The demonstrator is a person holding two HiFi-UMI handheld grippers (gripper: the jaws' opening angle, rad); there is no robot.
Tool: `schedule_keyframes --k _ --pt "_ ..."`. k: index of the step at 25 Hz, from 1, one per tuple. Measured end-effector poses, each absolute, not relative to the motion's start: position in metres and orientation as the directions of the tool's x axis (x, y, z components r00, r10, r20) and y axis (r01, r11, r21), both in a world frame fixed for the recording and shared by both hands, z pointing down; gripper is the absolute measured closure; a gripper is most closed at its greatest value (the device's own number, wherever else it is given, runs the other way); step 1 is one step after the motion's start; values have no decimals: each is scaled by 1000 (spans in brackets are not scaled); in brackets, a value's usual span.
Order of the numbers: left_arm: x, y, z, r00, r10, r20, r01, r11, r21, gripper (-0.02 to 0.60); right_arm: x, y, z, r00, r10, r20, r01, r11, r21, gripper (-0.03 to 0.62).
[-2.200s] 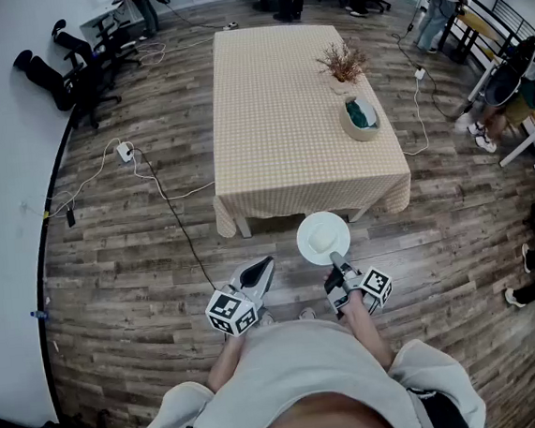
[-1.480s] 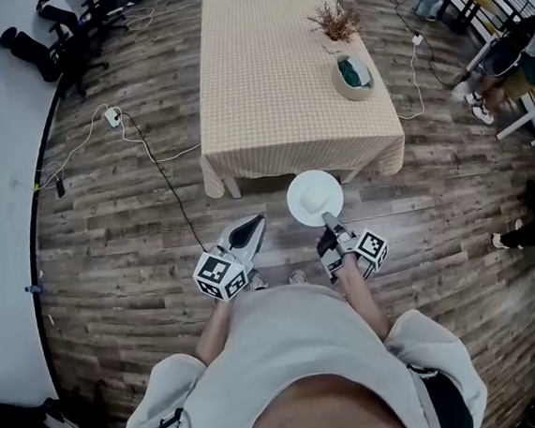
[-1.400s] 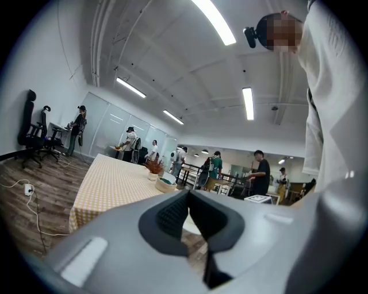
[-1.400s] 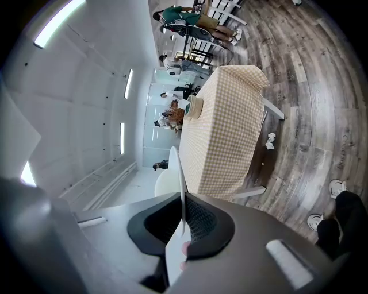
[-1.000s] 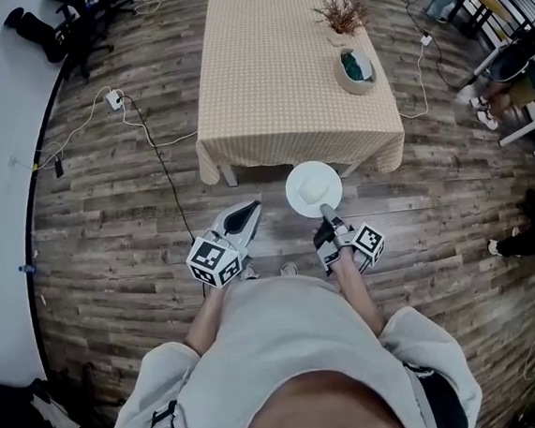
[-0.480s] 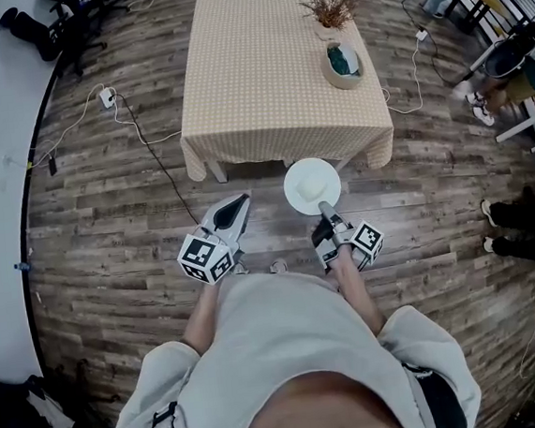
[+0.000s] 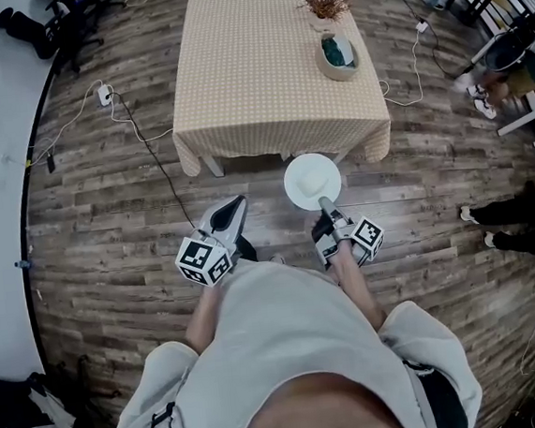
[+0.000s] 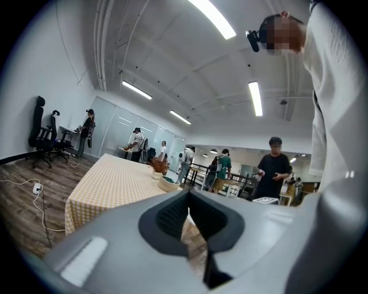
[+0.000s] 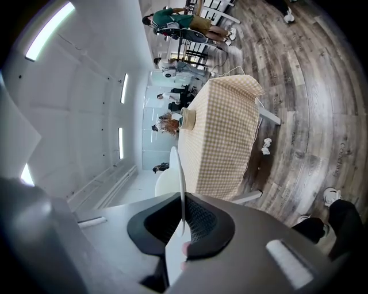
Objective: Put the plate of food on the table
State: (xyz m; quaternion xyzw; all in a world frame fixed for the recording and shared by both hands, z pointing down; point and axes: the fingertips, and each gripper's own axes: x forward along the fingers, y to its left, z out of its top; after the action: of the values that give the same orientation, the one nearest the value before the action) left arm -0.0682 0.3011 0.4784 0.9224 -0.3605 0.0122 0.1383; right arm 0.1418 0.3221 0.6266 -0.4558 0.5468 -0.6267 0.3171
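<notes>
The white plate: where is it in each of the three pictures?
Head view: plate at centre, just below the near edge of the table, in the right gripper.
Left gripper view: not in it.
Right gripper view: edge-on, a thin white strip between the jaws, near centre.
Shared landmark: the checked table.

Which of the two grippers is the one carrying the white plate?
The right gripper: its jaws are clamped on the rim of the white plate, held short of the table. The left gripper is shut on nothing.
</notes>
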Motion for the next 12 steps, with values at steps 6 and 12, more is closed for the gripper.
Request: schedule_keyframes --k 6,12 --pt "-66 292 484 735 -666 128 -673 -694 255 572 144 309 630 -393 -889 235 -118 -205 -972 583" --pt "-64 272 491 738 -661 136 -670 -693 265 572 149 288 632 -386 -891 239 -123 -207 -971 583"
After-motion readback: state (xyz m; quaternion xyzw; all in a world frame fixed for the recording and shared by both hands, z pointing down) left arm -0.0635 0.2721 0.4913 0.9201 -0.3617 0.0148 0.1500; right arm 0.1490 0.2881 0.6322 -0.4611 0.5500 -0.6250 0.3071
